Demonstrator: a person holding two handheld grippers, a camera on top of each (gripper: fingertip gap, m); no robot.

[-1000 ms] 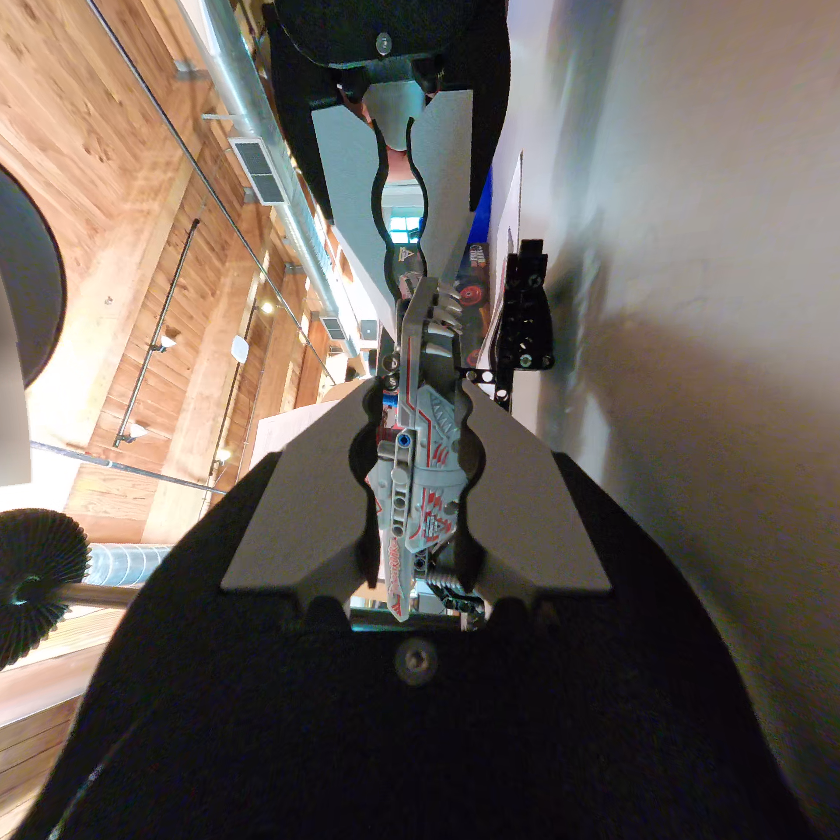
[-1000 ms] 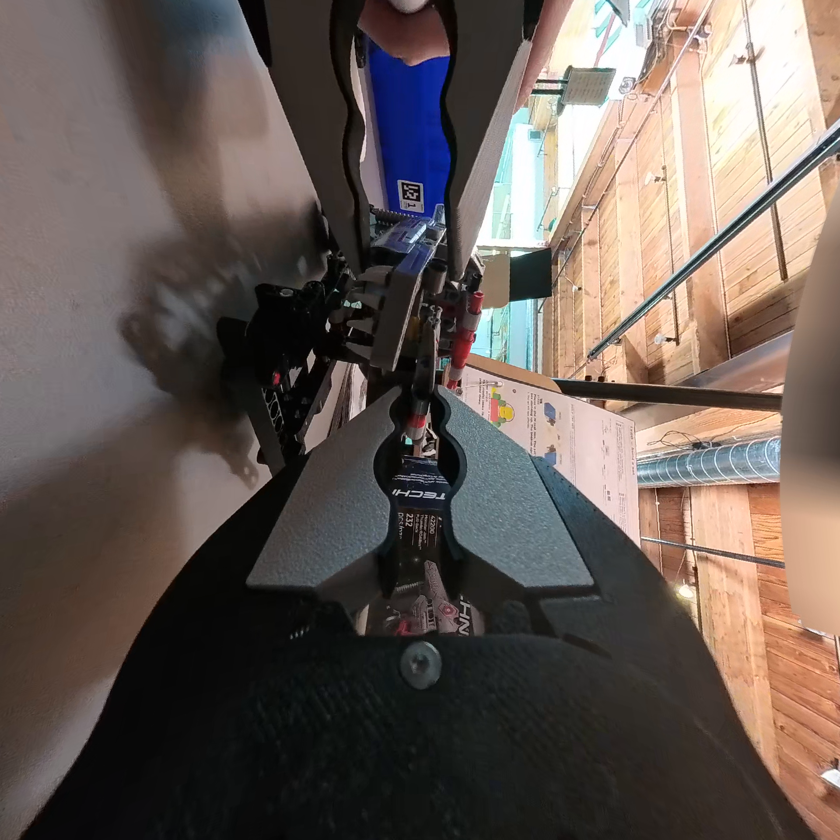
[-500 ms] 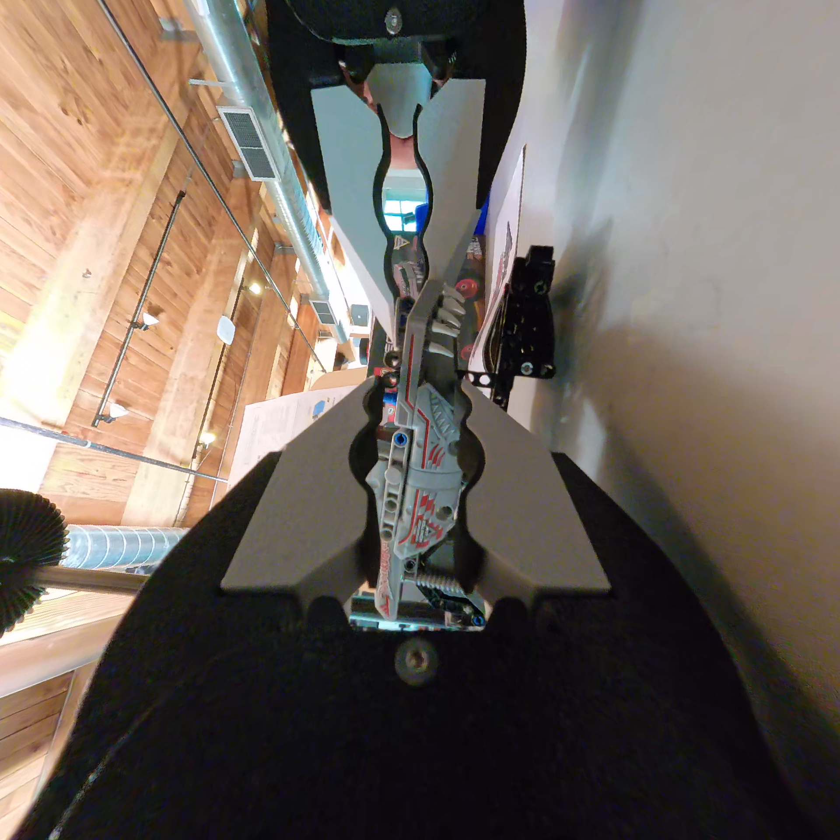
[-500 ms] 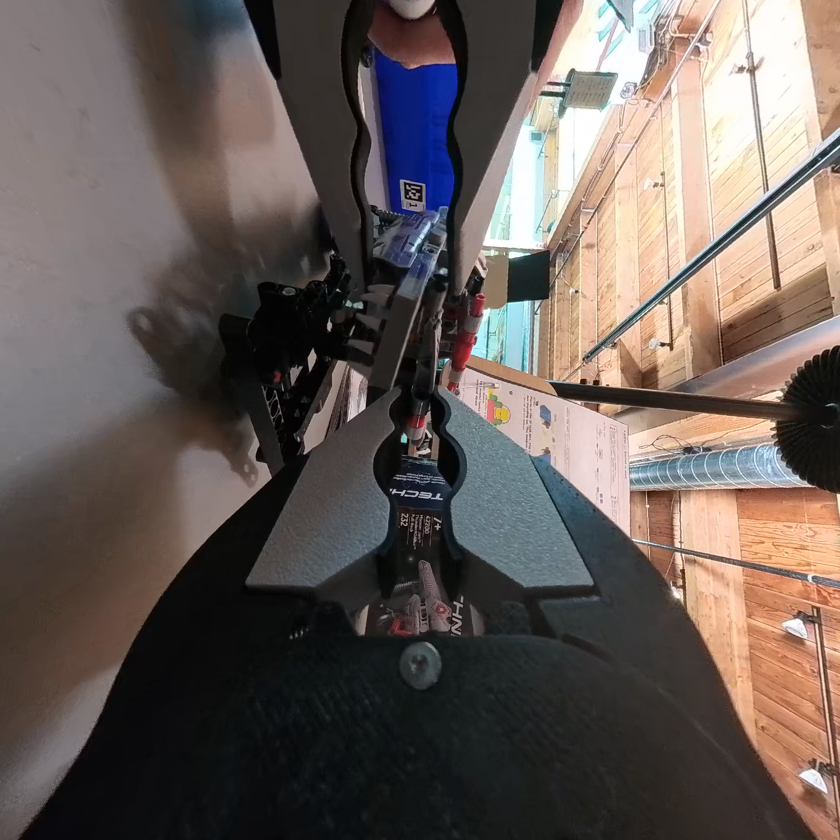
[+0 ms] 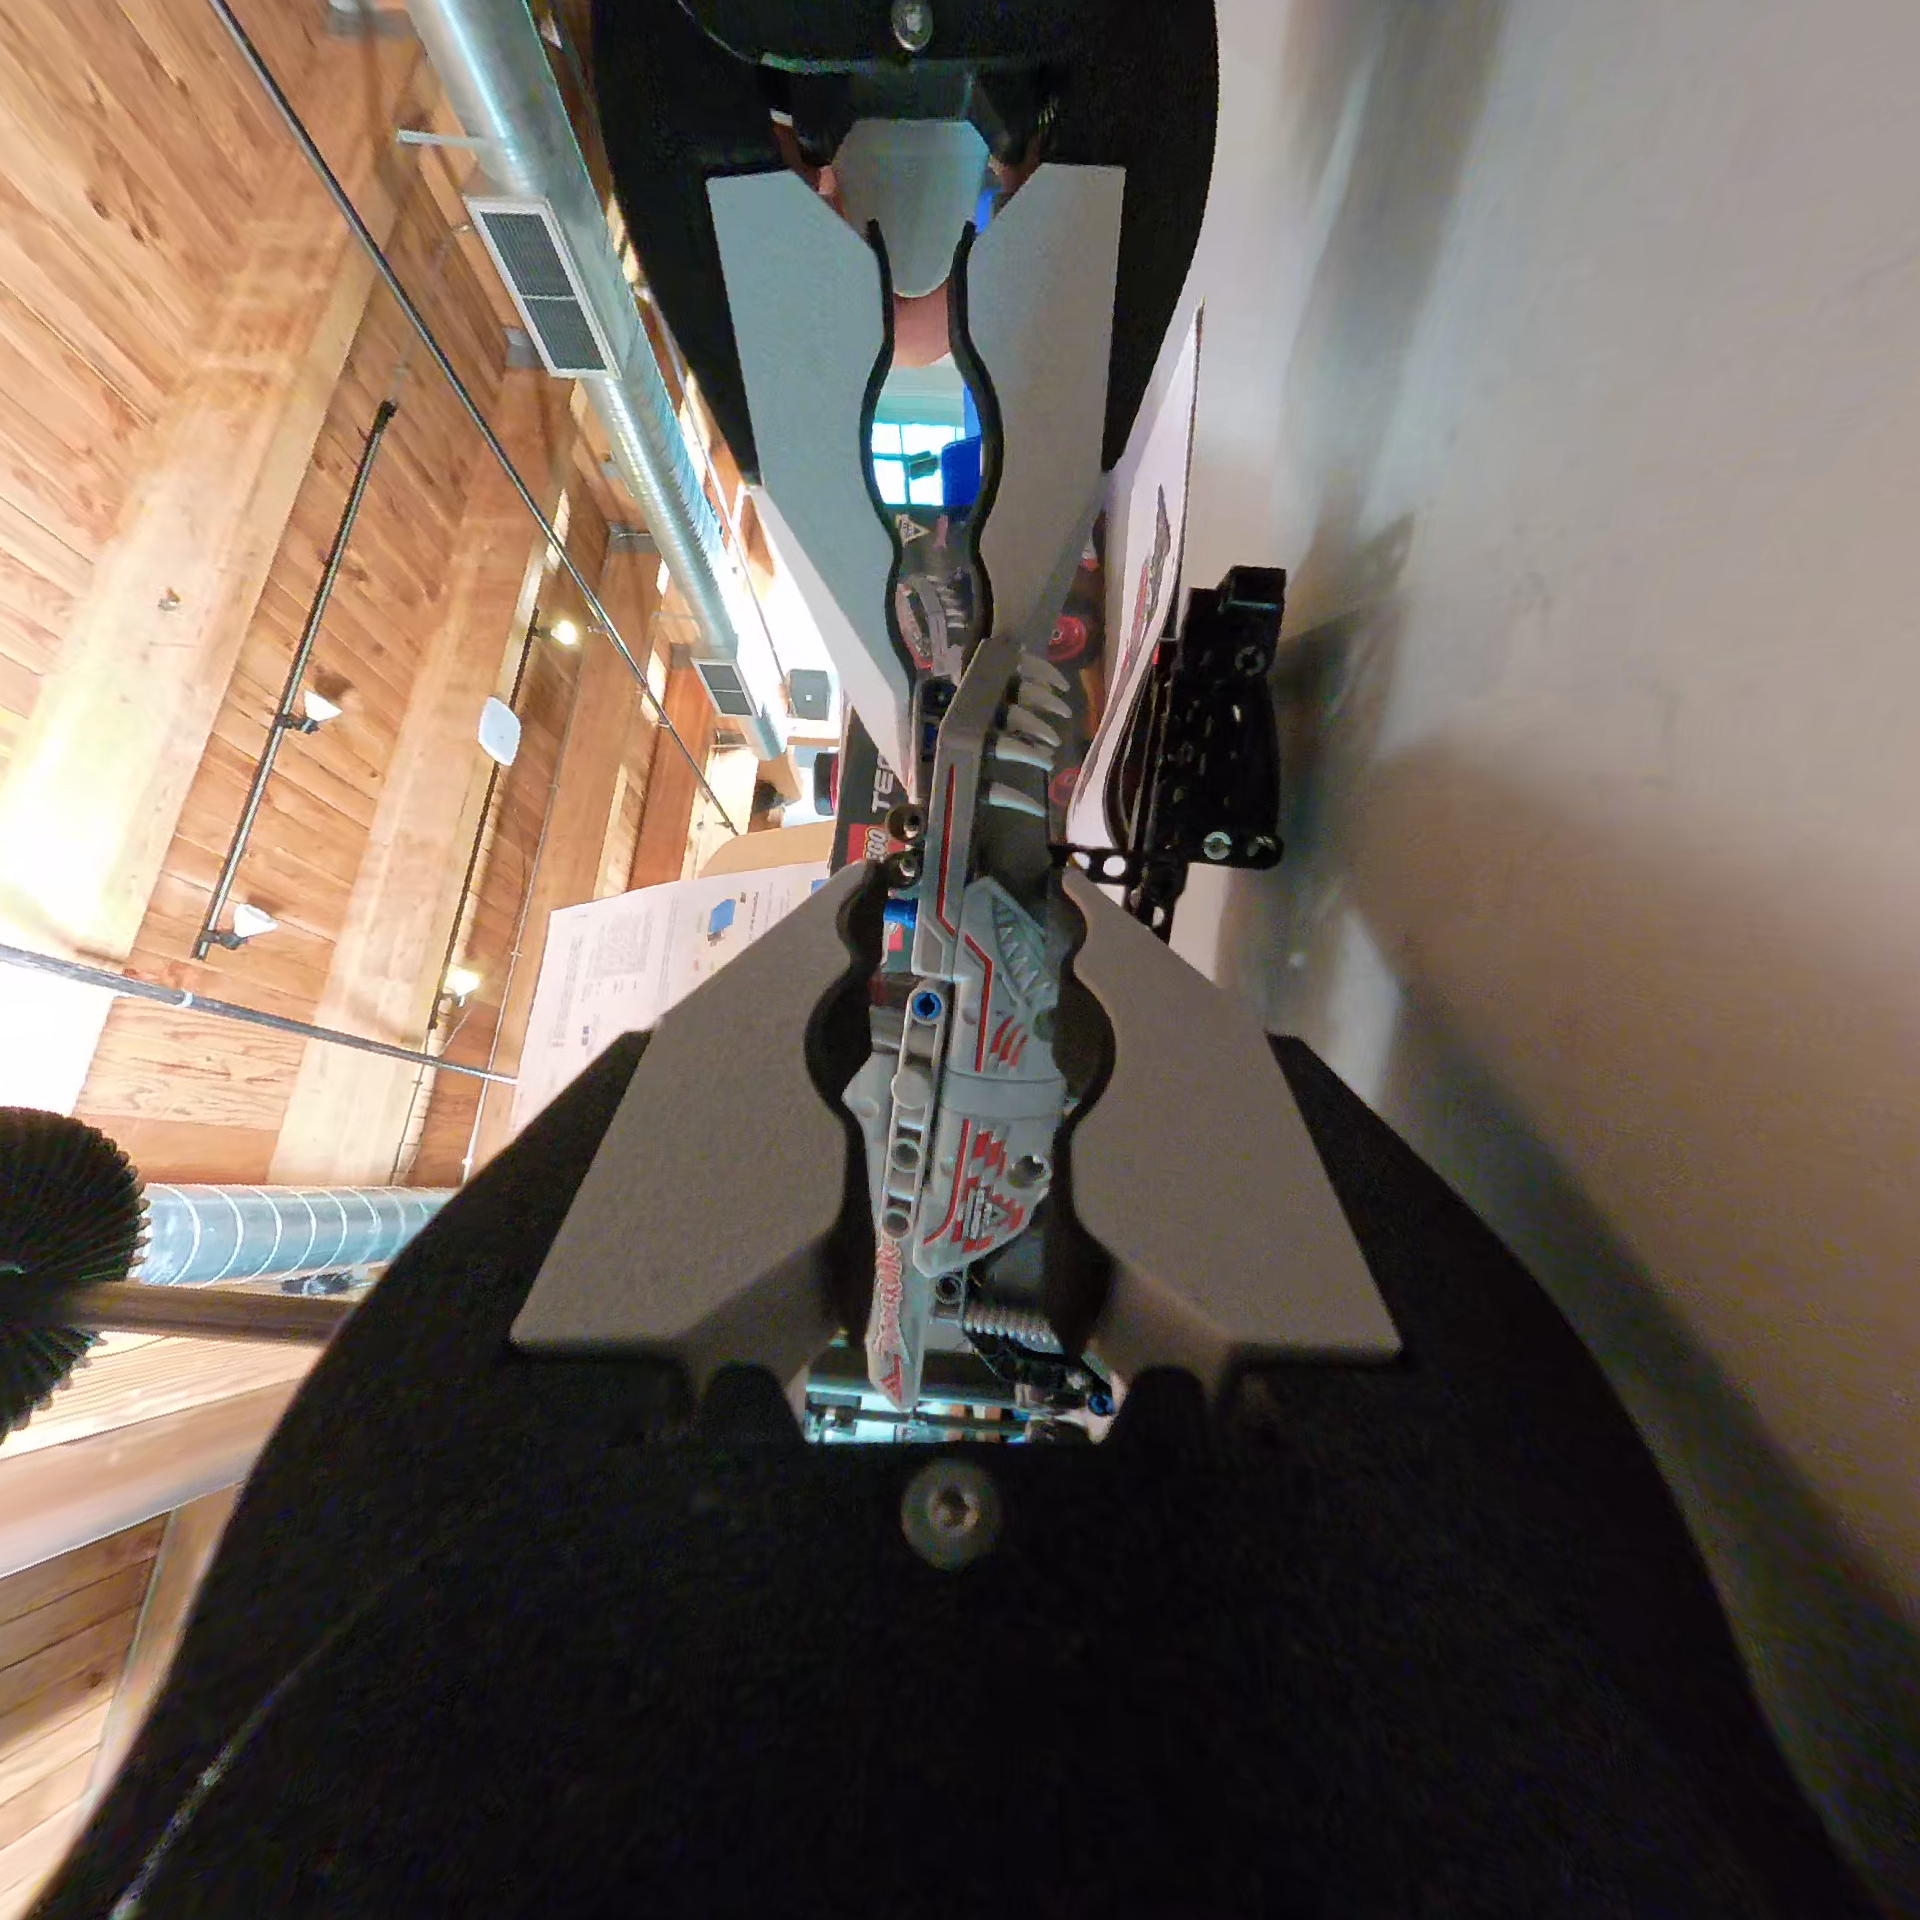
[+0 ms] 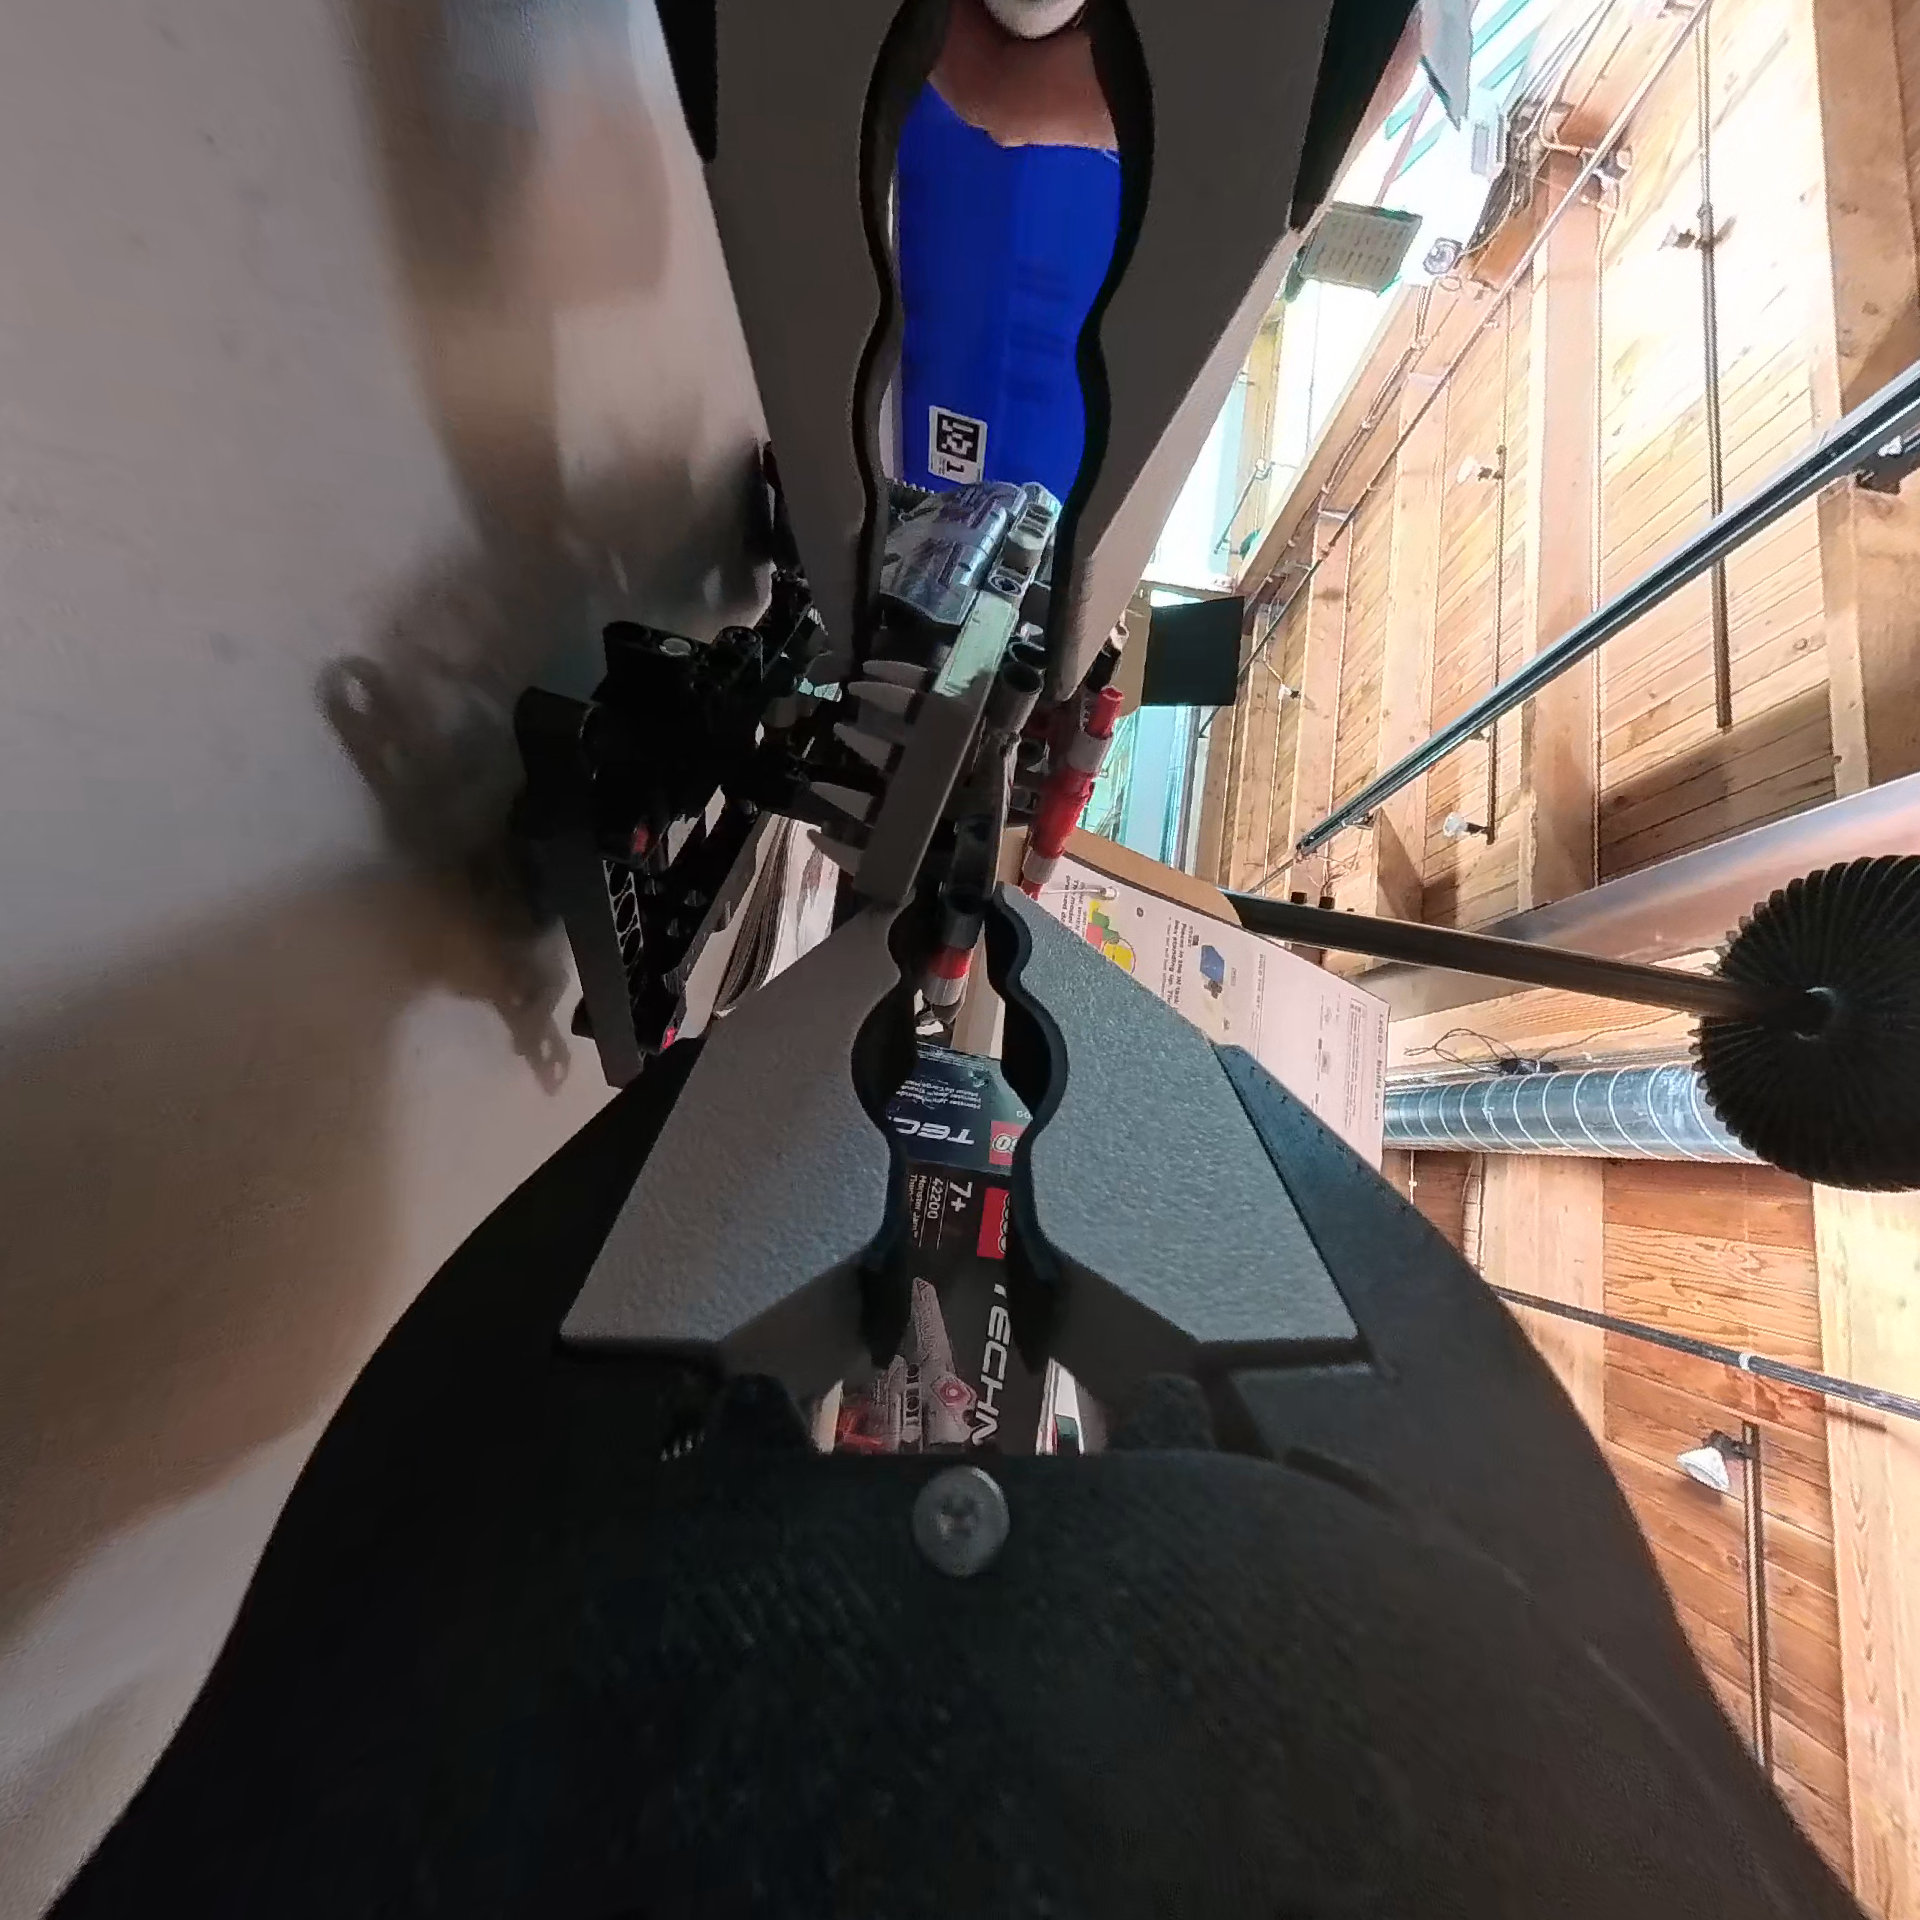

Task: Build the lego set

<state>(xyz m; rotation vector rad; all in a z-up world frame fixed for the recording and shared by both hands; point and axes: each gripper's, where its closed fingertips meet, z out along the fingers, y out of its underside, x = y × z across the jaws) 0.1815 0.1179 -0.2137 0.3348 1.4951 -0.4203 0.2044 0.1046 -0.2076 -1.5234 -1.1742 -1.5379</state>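
My left gripper [image 5: 961, 904] is shut on a grey lego model [image 5: 977, 1060] with red markings and white teeth, held off the white table [image 5: 1610, 1039]. My right gripper [image 5: 951, 665] faces it from the far side, its tips at the model's toothed end. In the right wrist view my right gripper [image 6: 951, 935] is shut on a thin red and grey pin at the end of the model [image 6: 914, 790]. The left gripper [image 6: 966, 561] holds the model's far end there. A black lego frame [image 5: 1210, 727] stands on the table beside the model and also shows in the right wrist view [image 6: 644, 790].
An instruction booklet [image 5: 1148, 582] lies on the table behind the black frame. The set's dark box [image 6: 956, 1174] and a cardboard box with a printed sheet [image 6: 1247, 987] stand at the back. A person in a blue top [image 6: 997, 312] is behind the left gripper.
Both grippers keep their hold. The two grippers have drawn slightly closer together and the pair has turned a little, so the background has shifted in both views.
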